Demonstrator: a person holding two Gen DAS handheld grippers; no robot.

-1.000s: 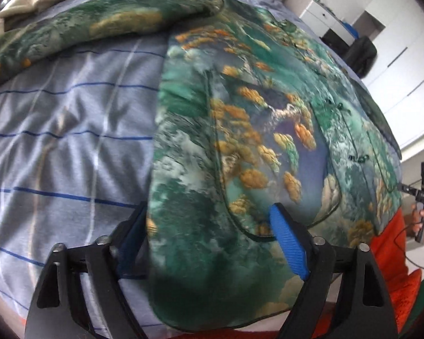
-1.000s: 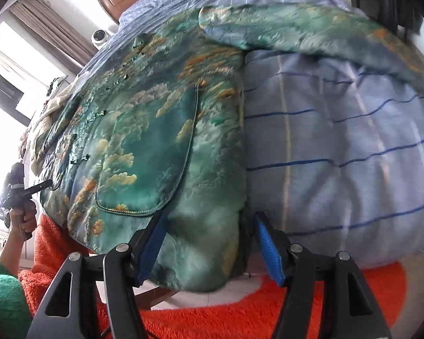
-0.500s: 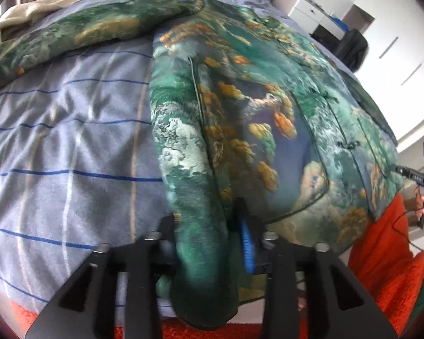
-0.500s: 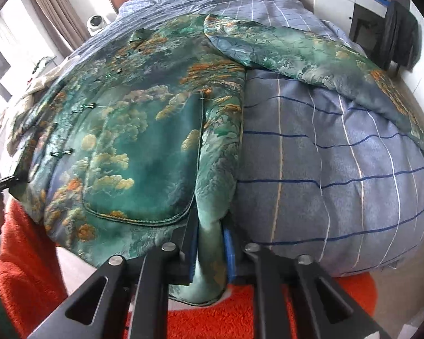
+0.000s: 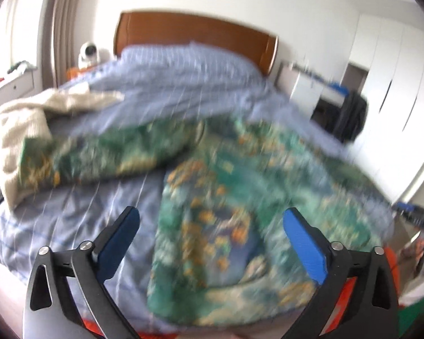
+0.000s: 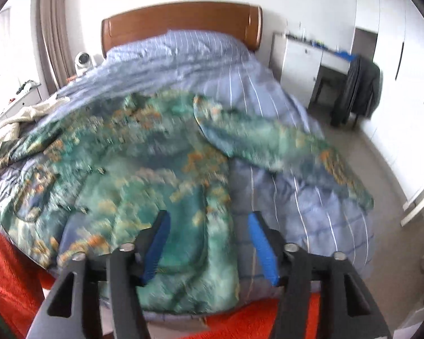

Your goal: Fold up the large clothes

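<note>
- My left gripper (image 5: pixel 210 226) has just been opening; its jaws stand wide, nothing between them.
- My right gripper (image 6: pixel 209 233) has just been opening too, partway, and grips nothing.
- The green patterned jacket (image 6: pixel 132 169) lies spread on the striped blue duvet (image 6: pixel 200 62), below and ahead of both grippers, hem near the bed's foot.
- Its sleeves stretch out sideways.
</note>
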